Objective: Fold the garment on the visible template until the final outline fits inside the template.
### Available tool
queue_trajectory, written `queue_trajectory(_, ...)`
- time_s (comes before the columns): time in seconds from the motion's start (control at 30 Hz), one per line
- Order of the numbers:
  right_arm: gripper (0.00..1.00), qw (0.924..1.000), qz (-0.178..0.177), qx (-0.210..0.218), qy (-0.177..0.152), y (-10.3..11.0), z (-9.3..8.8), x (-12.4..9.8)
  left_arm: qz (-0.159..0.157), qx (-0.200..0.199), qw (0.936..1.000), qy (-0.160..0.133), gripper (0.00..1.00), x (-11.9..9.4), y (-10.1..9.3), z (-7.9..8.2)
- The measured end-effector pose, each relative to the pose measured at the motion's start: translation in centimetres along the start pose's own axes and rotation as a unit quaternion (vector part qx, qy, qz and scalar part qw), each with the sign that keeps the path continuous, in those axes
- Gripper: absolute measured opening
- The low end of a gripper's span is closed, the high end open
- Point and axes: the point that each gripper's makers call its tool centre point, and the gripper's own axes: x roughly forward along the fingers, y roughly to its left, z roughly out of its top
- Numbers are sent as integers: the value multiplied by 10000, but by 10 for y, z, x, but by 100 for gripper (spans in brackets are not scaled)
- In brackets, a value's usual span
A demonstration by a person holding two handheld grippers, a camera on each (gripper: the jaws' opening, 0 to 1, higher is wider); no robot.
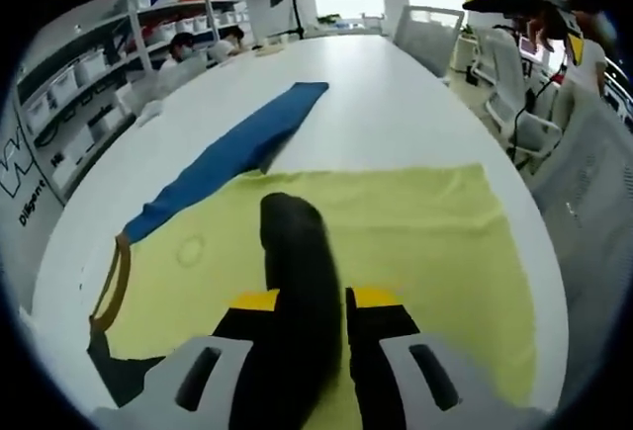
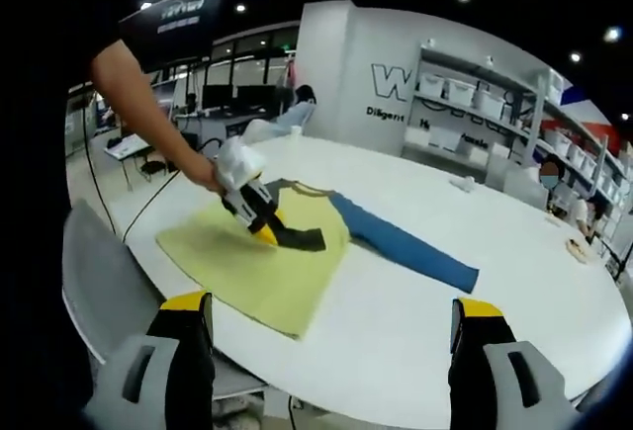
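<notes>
Garment [image 1: 297, 282] in left tongs [image 1: 312, 301]

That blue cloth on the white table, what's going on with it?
A person is working with a hand-held gripper in each hand to fold a blue garment that lies stretched out on a white table, partly over a yellow template sheet. The left gripper is down on the yellow sheet, its jaws closed on a dark part of the cloth. The right gripper is held back from the table, jaws wide open. The garment does not fit the template yet.
</notes>
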Motion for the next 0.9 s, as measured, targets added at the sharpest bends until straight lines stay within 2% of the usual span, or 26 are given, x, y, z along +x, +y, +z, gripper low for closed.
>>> queue_trajectory(0.13,99,10000,-19,29,39,0,-3,1,-197,112,9996,149,2,-3,-4,-9)
queue_trajectory(0.2,99,10000,-6,28,53,1,-3,3,-363,-188,9989,211,1,-7,-8,-13)
queue_trajectory(0.27,99,10000,29,23,70,3,-2,7,-365,-390,9982,270,1,-10,-4,-16)
queue_trajectory(0.4,99,9999,104,-17,98,7,-2,12,-481,-355,9978,291,1,-20,-5,-21)
queue_trajectory(0.47,99,9998,140,-12,113,9,-2,15,-578,-99,9981,174,1,-29,-5,-21)
queue_trajectory(0.6,99,9997,211,-20,137,11,-2,19,-628,-333,9970,303,1,-46,2,-38)
queue_trajectory(0.77,99,9995,295,-23,119,14,1,23,-509,-331,9976,347,1,-62,12,-52)
queue_trajectory(0.83,99,9993,335,-25,134,15,0,26,-336,-409,9983,259,1,-69,21,-52)
queue_trajectory(0.9,99,9992,364,-45,148,15,0,27,41,-370,9993,78,1,-75,40,-47)
